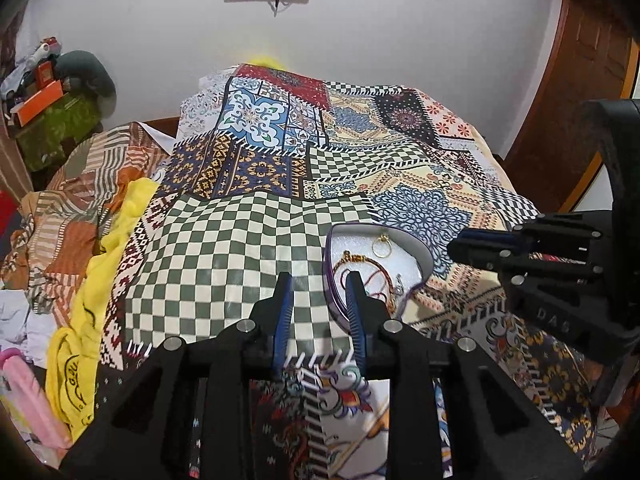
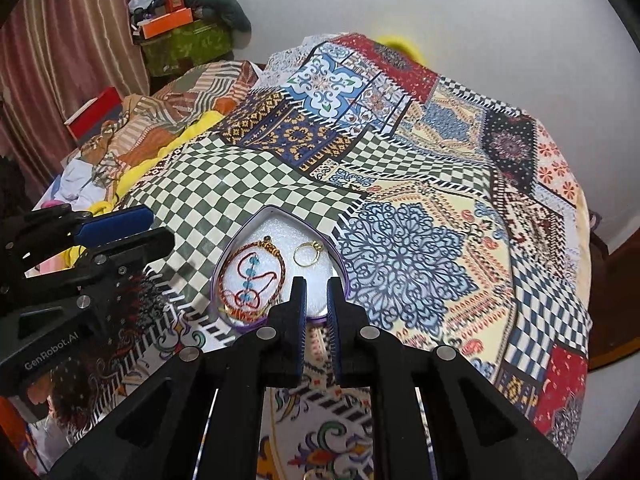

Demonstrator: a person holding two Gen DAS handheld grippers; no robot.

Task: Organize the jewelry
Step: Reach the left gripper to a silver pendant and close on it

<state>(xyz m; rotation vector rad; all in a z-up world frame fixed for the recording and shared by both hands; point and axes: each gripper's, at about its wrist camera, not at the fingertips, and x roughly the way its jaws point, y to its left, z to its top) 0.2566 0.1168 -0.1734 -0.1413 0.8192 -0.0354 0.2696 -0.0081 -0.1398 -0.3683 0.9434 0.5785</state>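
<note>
A heart-shaped jewelry box [image 2: 276, 216] with a purple rim and white foam lining lies open on the patterned bedspread [image 2: 420, 200]. Inside lie a gold ring [image 2: 307, 255] and a red and gold bracelet with blue beads [image 2: 250, 280]. The box [image 1: 422, 250], ring [image 1: 382, 245] and bracelet [image 1: 376, 270] also show in the left wrist view. My right gripper [image 2: 316, 286] hovers over the box's near edge, jaws slightly apart and empty. My left gripper [image 1: 320, 282] is open and empty beside the box's left rim.
Crumpled striped bedding [image 1: 80, 184] and a yellow cloth [image 1: 116, 248] lie on the left of the bed. A pink object [image 1: 24, 396] lies at the far left. Boxes and clutter [image 2: 180, 20] stand by the wall and curtain. A wooden door [image 1: 580, 80] is on the right.
</note>
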